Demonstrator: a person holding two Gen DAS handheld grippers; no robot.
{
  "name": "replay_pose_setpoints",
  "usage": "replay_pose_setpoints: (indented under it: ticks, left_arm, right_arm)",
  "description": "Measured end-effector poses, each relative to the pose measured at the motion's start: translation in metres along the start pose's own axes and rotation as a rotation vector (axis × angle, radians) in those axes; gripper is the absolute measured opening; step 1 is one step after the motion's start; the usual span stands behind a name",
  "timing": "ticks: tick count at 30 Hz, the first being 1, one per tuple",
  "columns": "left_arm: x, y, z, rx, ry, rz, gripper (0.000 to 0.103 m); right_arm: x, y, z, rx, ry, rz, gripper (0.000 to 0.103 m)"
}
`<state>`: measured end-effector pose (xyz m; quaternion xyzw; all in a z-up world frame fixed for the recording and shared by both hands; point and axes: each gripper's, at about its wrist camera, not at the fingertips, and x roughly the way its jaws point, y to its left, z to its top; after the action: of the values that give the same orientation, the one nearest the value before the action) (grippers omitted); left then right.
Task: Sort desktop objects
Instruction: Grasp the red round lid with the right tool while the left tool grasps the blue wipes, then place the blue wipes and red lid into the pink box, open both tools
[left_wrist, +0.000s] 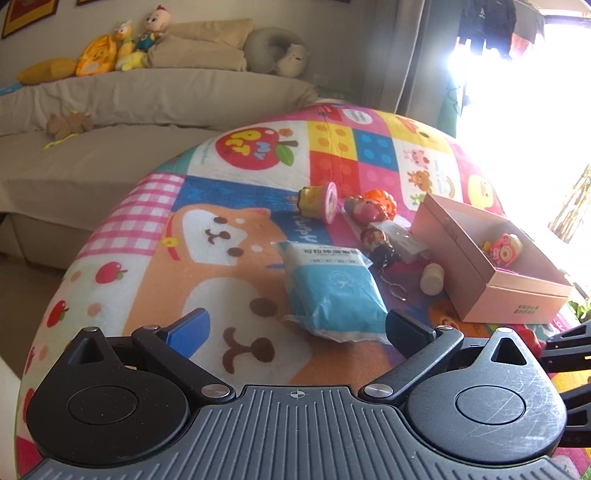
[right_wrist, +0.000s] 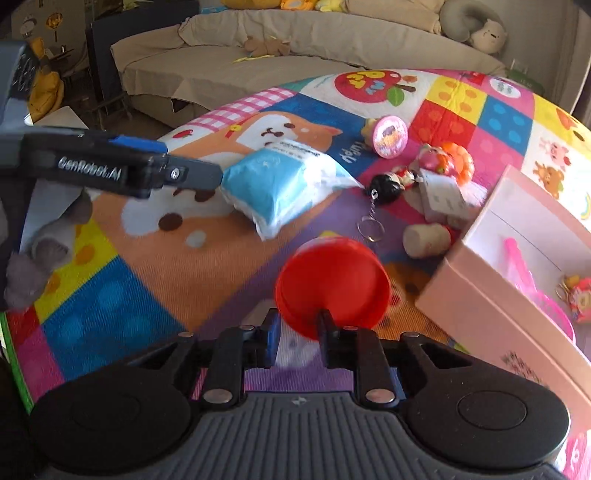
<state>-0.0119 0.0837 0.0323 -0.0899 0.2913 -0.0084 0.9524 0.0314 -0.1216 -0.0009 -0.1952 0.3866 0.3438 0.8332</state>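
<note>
My right gripper (right_wrist: 299, 334) is shut on the lower edge of a round red capsule (right_wrist: 332, 280), held just left of the open pink box (right_wrist: 476, 295). The capsule (left_wrist: 528, 338) shows again by the right gripper's fingers at the right edge of the left wrist view. My left gripper (left_wrist: 299, 326) stands open above the colourful mat, its fingers either side of the near end of a blue and white packet (left_wrist: 332, 291). Inside the pink box (left_wrist: 461, 269) lies a small pink toy (left_wrist: 504, 251).
Between packet and box lie a pink-lidded yellow cup (left_wrist: 321, 203), an orange and pink figure (left_wrist: 373, 206), a doll keychain (left_wrist: 380, 247), a white tag (left_wrist: 410, 242) and a cream cylinder (left_wrist: 432, 278). A beige sofa (left_wrist: 110, 147) runs behind the mat. A grey plush (right_wrist: 44, 251) lies at the left.
</note>
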Motion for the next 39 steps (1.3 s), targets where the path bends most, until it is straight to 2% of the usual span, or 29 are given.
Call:
replay_pose_setpoints:
  ticks: [4,8,12,15,19,23,25,27,32,33,34,37,39]
  left_arm:
    - [0.005,-0.014,0.000,0.033,0.010,-0.022,0.103]
    - [0.010,-0.027,0.001,0.058,0.023,-0.033,0.103]
    - [0.010,-0.037,0.001,0.096,0.027,-0.028,0.103]
    - [0.012,-0.039,0.001,0.104,0.038,-0.017,0.103]
    - [0.019,-0.044,0.006,0.101,0.057,0.006,0.103]
    - [0.033,-0.057,0.015,0.161,0.055,0.052,0.103]
    - [0.047,-0.062,0.018,0.187,0.069,0.094,0.103]
    - [0.062,-0.064,0.022,0.188,0.090,0.128,0.103]
    - [0.083,-0.065,0.027,0.178,0.117,0.157,0.101]
    - [0.084,-0.065,0.027,0.181,0.125,0.160,0.090]
    - [0.085,-0.065,0.026,0.184,0.140,0.162,0.074]
    - [0.080,-0.061,0.020,0.189,0.154,0.155,0.061]
    - [0.071,-0.061,0.016,0.209,0.146,0.147,0.059]
  right_arm:
    - [-0.030,-0.013,-0.033,0.070,0.011,-0.080,0.026]
    - [-0.056,-0.030,-0.048,0.174,-0.054,-0.161,0.068]
    - [-0.061,-0.039,-0.052,0.217,-0.100,-0.200,0.090]
    - [-0.054,-0.044,-0.054,0.241,-0.102,-0.189,0.091]
    - [-0.038,-0.051,-0.051,0.299,-0.126,-0.219,0.091]
    - [-0.021,-0.062,-0.047,0.388,-0.124,-0.208,0.090]
    - [-0.018,-0.062,-0.047,0.389,-0.122,-0.202,0.084]
    - [-0.018,-0.060,-0.048,0.372,-0.111,-0.188,0.064]
    - [-0.029,-0.055,-0.054,0.346,-0.123,-0.182,0.064]
    - [-0.031,-0.053,-0.056,0.340,-0.126,-0.181,0.064]
    - [-0.033,-0.052,-0.058,0.335,-0.127,-0.181,0.064]
    - [-0.040,-0.051,-0.064,0.330,-0.124,-0.183,0.064]
    - [-0.046,-0.051,-0.069,0.326,-0.121,-0.187,0.064]
